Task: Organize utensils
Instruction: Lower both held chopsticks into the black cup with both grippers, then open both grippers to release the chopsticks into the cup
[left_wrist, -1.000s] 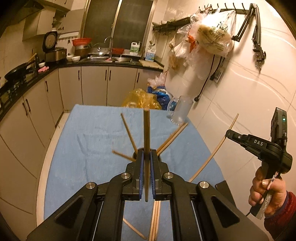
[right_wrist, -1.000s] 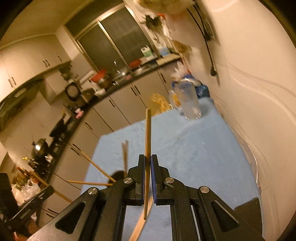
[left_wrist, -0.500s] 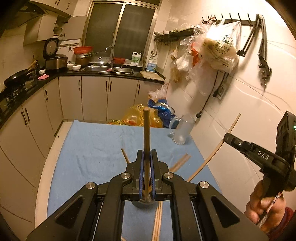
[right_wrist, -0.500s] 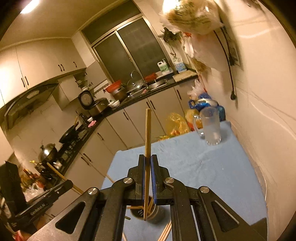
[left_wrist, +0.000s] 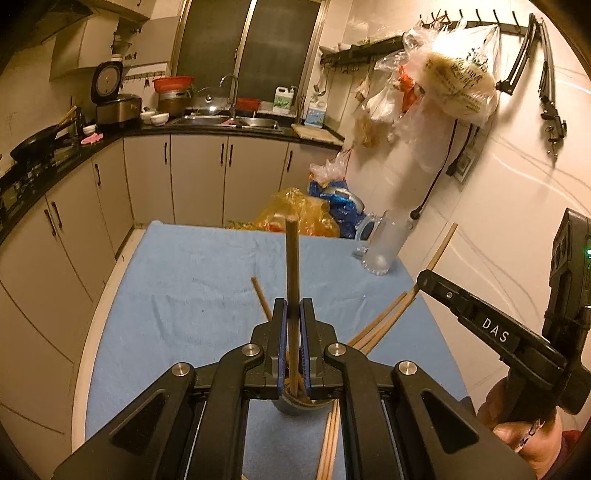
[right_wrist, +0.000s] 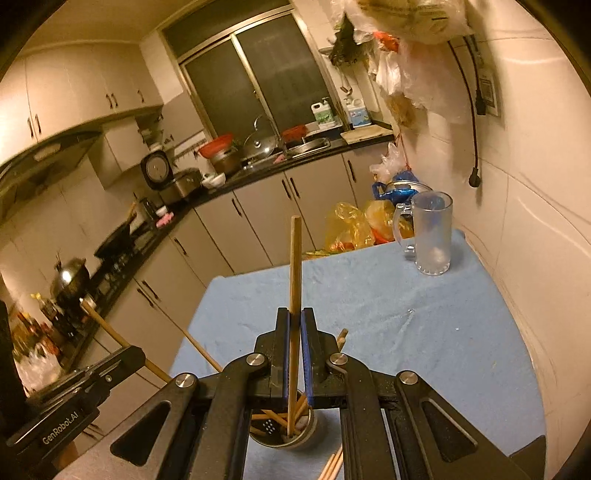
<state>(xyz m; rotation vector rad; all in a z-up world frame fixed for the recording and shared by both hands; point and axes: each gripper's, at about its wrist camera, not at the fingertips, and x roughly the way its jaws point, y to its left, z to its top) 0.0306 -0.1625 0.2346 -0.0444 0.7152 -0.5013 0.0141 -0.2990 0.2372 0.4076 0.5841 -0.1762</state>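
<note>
The left gripper (left_wrist: 291, 325) is clamped on 1 upright wooden chopstick (left_wrist: 291, 266); the right gripper (right_wrist: 294, 332) pinches another (right_wrist: 295, 266) over the round metal holder (right_wrist: 282, 430) at lower centre. A frosted glass mug (right_wrist: 432, 236) stands upper right on the blue cloth (right_wrist: 388, 302).

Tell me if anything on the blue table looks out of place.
Yes. Loose chopsticks lie scattered on the blue cloth beside the holder cup instead of in it. Both grippers each grip one chopstick. Nothing looks spilled or broken.
</note>
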